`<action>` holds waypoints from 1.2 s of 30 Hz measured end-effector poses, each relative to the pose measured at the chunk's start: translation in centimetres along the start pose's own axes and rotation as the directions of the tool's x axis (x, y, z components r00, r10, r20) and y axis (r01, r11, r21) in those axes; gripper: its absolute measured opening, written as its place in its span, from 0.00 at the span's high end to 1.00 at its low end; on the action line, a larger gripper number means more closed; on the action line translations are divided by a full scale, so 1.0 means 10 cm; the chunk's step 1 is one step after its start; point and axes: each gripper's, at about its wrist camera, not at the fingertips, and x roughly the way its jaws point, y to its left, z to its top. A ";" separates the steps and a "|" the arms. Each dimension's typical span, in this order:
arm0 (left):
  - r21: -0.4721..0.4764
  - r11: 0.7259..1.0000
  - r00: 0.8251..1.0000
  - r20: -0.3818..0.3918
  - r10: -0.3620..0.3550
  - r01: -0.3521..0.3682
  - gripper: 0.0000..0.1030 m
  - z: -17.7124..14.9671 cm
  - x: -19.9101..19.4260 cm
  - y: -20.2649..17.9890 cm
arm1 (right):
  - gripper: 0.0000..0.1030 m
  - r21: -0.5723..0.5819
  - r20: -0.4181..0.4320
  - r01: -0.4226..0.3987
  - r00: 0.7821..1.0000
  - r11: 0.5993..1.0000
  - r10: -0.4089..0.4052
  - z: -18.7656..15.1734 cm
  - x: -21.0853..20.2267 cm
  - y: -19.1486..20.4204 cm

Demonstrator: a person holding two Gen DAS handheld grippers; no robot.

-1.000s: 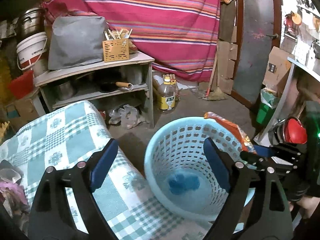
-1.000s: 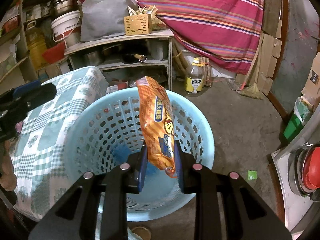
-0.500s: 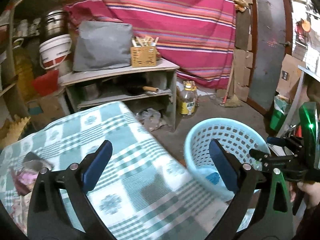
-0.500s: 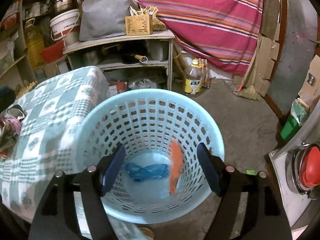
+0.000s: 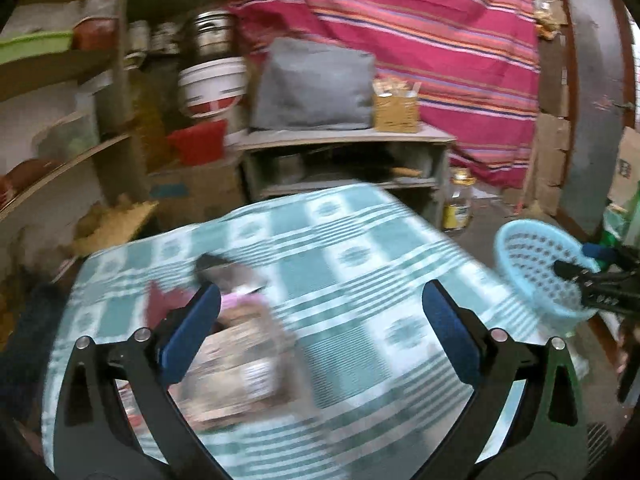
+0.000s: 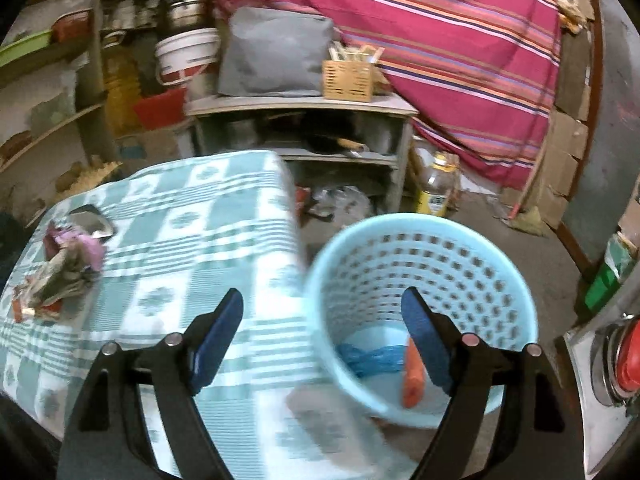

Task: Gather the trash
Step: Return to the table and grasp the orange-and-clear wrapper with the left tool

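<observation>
A light blue perforated basket [image 6: 452, 248] stands on the floor right of the table; it also shows in the left wrist view [image 5: 532, 256]. An orange snack packet [image 6: 412, 376] and a blue bag [image 6: 372, 356] lie in its bottom. A pile of crumpled wrappers [image 5: 236, 340] lies on the green checked tablecloth [image 5: 360, 264]; it shows at the left in the right wrist view [image 6: 64, 272]. My left gripper [image 5: 320, 328] is open and empty above the table, just right of the pile. My right gripper [image 6: 324, 336] is open and empty over the basket's left rim.
A grey shelf unit [image 6: 304, 120] with a wicker holder [image 6: 348, 76] stands behind the table. An oil bottle [image 6: 436, 184] stands on the floor by a striped red cloth [image 6: 440, 40]. Shelves with buckets and pots are at the left. A cooker with a red lid [image 6: 624, 356] is at the right.
My right gripper opened and dropped the orange snack packet into the basket. Both grippers swung left toward the table; the wrapper pile came into view by my left gripper.
</observation>
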 end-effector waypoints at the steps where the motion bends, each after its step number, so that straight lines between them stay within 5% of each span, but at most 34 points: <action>1: -0.008 1.000 1.000 -0.009 0.028 -0.028 0.05 -0.08 -0.02 0.16 | 0.22 -0.009 0.001 -0.010 1.000 1.000 0.010 -0.01 -0.01 0.11; 11: -0.079 0.985 0.982 -0.126 0.141 -0.151 0.05 -0.76 -0.07 1.23 | 0.22 -0.035 -0.041 -0.070 0.997 0.997 0.069 -0.18 0.08 0.89; 24: -0.087 0.983 0.969 -0.201 0.142 -0.162 0.07 -1.25 0.06 1.69 | 0.22 -0.093 -0.080 -0.107 0.992 0.990 0.100 -0.28 0.20 1.56; 26: -0.089 0.984 0.969 -0.211 0.131 -0.153 0.15 -1.27 0.11 1.71 | 0.22 -0.102 -0.083 -0.113 0.991 0.988 0.105 -0.27 0.22 1.63; 31: -0.107 0.987 0.969 -0.232 0.089 -0.117 0.57 -1.26 0.25 1.78 | 0.22 -0.132 -0.083 -0.127 0.990 0.983 0.117 -0.21 0.21 1.78; 36: -0.096 0.989 0.973 -0.210 0.092 -0.114 0.74 -1.21 0.22 1.79 | 0.22 -0.163 -0.070 -0.147 0.988 0.976 0.137 -0.12 0.14 1.91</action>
